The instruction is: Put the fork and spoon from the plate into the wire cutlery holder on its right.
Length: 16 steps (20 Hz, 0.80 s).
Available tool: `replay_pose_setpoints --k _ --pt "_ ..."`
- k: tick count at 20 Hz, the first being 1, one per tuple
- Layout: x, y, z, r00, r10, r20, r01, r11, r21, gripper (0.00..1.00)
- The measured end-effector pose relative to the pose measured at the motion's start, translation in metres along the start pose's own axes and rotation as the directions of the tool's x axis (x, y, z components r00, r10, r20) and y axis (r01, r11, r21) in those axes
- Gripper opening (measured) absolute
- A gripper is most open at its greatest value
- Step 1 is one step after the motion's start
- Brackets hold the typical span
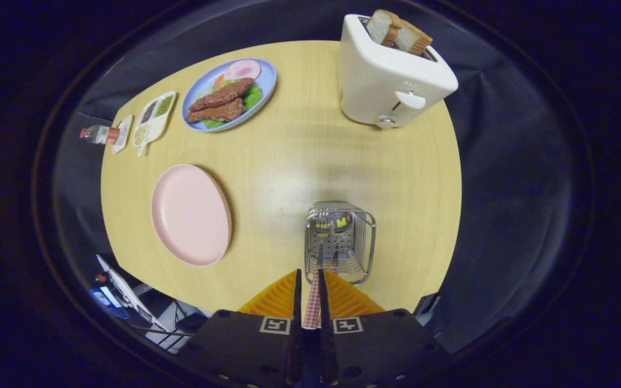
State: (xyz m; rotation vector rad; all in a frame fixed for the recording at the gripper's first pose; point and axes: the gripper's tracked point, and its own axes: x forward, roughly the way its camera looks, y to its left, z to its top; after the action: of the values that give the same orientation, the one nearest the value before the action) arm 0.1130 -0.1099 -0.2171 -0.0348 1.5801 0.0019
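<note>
One utensil handle is pinched in the hand-held gripper over one wire holder, which holds one fork; one pink plate lies bare.

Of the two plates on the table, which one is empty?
The pink plate, left of the wire cutlery holder, is bare. The blue plate beyond it carries food. The gripper grips a checked handle.

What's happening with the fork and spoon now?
Gripper shut on checked-handled utensil, over wire cutlery holder. One piece already inside. Round pink plate bare. Nothing blocking.
</note>
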Motion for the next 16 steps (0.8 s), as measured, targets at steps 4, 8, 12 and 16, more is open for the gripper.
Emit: replay_pose_setpoints --k 4,8,12,16 --pt "-0.019 0.026 -0.004 0.990 0.015 0.139 -0.015 1.000 -0.003 0.30" --pt "-0.037 0.067 -0.009 0.957 0.061 0.285 -0.056 0.998 -0.025 0.62" --pt "-0.054 0.099 -0.008 0.897 0.063 0.437 -0.044 0.998 -0.054 0.82" --pt "-0.073 0.117 -0.011 0.839 -0.012 0.545 0.035 0.999 -0.031 0.99"
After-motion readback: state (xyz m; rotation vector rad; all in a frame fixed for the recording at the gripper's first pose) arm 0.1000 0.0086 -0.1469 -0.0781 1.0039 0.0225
